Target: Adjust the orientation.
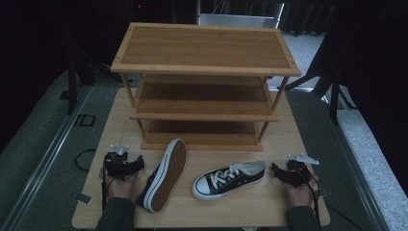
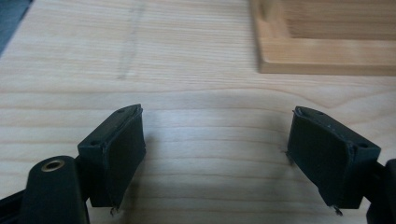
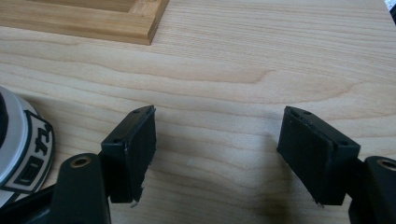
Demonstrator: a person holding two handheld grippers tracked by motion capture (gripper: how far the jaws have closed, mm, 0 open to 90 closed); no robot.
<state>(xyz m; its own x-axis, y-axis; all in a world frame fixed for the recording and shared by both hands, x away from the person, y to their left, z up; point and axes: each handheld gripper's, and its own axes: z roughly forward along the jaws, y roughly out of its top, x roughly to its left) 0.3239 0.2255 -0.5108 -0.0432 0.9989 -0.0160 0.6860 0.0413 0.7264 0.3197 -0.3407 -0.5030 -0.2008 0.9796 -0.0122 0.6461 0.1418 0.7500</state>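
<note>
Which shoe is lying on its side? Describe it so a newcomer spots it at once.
Start at the three-tier wooden rack; on the table in front lie two black sneakers. It is the tipped sneaker beside the left gripper, tan sole showing, unlike the upright laced one.

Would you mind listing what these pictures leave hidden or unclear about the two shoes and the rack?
- Tipped shoe, high view: its upper faces away; the sole hides it.
- Upright shoe: its heel is cut off by the right gripper view's left edge.
- Rack, high view: the lower shelves' back parts are shadowed by the shelves above.
</note>
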